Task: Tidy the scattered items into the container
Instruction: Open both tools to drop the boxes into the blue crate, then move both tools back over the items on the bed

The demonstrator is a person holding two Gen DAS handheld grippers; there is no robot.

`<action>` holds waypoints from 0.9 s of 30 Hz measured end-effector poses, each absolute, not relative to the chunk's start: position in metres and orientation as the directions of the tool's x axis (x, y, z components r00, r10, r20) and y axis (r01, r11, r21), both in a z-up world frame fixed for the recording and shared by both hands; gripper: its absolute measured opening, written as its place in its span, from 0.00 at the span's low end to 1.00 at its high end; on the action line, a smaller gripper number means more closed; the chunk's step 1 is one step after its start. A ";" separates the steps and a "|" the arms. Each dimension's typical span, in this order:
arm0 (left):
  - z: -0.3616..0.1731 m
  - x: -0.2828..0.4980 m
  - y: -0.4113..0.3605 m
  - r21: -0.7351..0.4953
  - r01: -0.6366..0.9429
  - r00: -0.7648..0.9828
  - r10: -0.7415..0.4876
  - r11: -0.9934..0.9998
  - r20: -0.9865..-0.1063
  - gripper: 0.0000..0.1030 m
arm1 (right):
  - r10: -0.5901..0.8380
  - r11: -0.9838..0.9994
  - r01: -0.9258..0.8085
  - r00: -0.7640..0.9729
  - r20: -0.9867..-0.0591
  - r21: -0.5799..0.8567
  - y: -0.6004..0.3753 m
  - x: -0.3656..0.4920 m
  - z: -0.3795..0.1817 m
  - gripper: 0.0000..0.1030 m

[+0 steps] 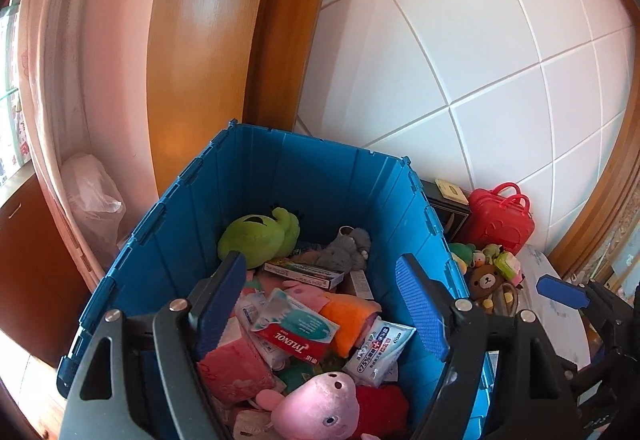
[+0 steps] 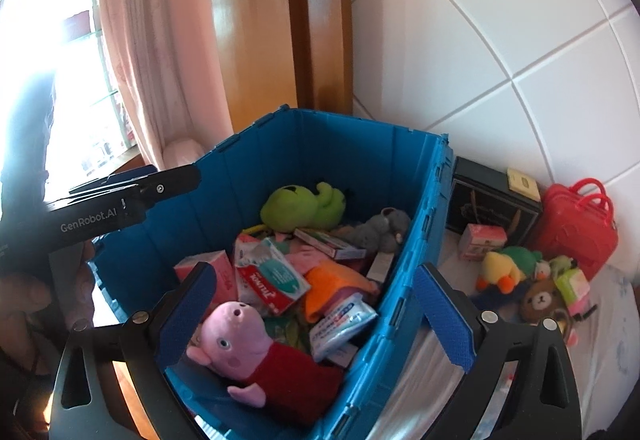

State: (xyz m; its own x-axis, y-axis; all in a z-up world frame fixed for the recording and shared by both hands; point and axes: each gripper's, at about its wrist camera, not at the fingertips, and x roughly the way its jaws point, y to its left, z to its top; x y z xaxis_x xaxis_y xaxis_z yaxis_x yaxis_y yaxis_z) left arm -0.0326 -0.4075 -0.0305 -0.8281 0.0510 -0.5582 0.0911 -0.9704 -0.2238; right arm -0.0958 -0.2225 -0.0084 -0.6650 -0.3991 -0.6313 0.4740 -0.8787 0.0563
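Observation:
A blue plastic crate [image 1: 304, 176] [image 2: 344, 148] holds several items: a pink pig plush [image 1: 316, 406] [image 2: 240, 336], a green plush [image 1: 260, 236] [image 2: 304, 206], a grey plush [image 2: 384, 228], a Tylenol box [image 1: 296, 344] [image 2: 268, 288] and wipe packs [image 1: 378, 354]. My left gripper [image 1: 320, 316] is open and empty above the crate. My right gripper [image 2: 316, 316] is open and empty over the crate's near right wall. Right of the crate lie a yellow duck plush [image 2: 502, 268], a brown bear plush [image 1: 486, 280] [image 2: 540, 302] and a small pink box [image 2: 480, 242].
A red toy suitcase [image 1: 500, 218] [image 2: 576, 228] and a black box [image 2: 488, 206] stand against the white tiled wall. A pink curtain [image 1: 80, 60] and a wooden door frame [image 2: 320, 20] are behind the crate. The left gripper's body [image 2: 120, 200] shows at the left.

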 end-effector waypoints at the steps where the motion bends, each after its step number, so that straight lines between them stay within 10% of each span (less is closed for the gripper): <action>1: -0.030 -0.032 -0.403 -0.223 0.084 -0.828 0.056 -0.971 -0.558 0.74 | -0.399 -0.880 0.471 -0.666 -0.631 0.060 -0.217 -0.094 -0.009 0.97; 27: -0.070 -0.058 -0.136 -0.140 -0.178 -0.712 0.226 -0.974 -0.665 0.74 | -0.146 -0.987 0.144 -0.649 -0.747 0.068 0.068 -0.066 -0.088 0.97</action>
